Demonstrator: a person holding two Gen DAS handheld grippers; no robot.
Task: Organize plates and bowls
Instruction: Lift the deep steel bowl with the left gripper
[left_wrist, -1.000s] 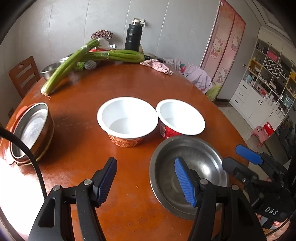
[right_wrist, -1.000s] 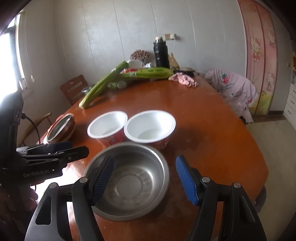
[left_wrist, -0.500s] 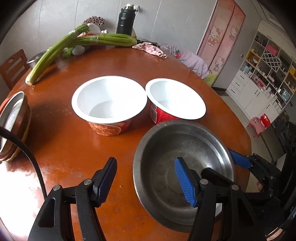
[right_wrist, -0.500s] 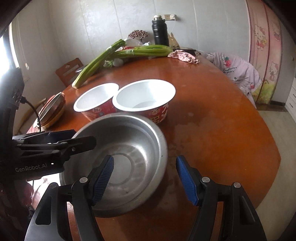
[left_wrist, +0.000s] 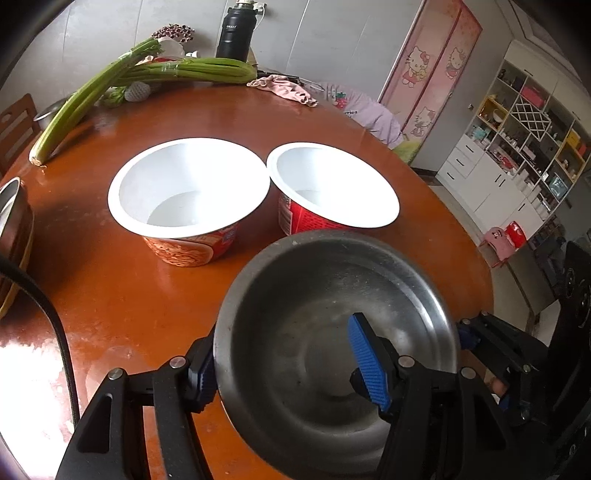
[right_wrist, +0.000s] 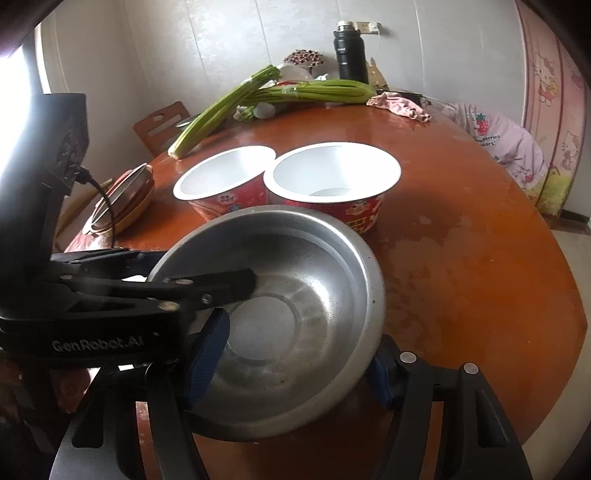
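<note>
The wide, round, dull stainless-steel bowl (left_wrist: 332, 332) was seen at the near edge of the round reddish-brown wooden table (left_wrist: 122, 295), just in front of two white-lined red paper noodle bowls (left_wrist: 188, 192) standing rim to rim. Each gripper straddled one side of its rim, one finger inside and one outside. The left gripper (left_wrist: 288, 362) was spread, its inner blue pad clear of the wall. The right gripper (right_wrist: 295, 354) had just been closing with the wall between its jaws; whether the pads pressed yet could not be told. If the bowl were lifted before both sides were clamped, it would likely be tipped or slid off the thin, slick rim, and the paper bowls could be knocked.
</note>
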